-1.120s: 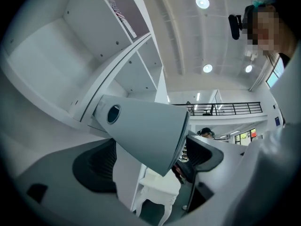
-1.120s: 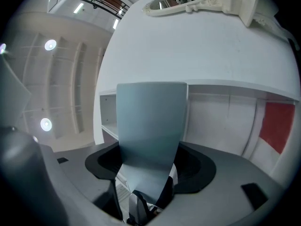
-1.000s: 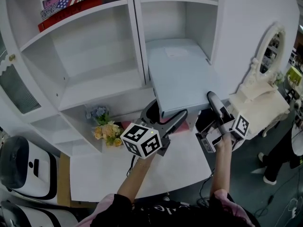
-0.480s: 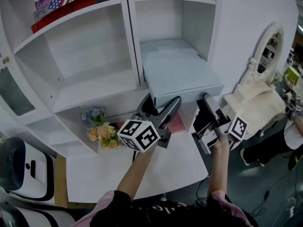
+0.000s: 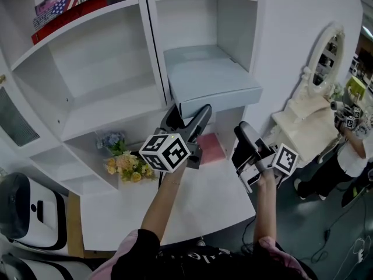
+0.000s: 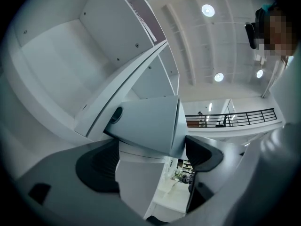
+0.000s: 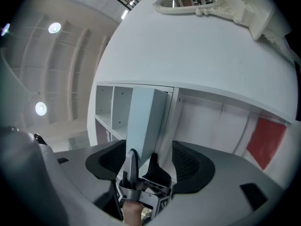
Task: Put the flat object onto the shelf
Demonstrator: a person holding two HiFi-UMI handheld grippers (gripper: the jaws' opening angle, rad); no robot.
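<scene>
Head view: flat object on shelf (left tongs, right tongs apart)

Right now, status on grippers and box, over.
Left gripper open, jaws at the box front edge. Right gripper open, empty, clear of it. Box lying flat in the shelf. Nothing seen blocking.
</scene>
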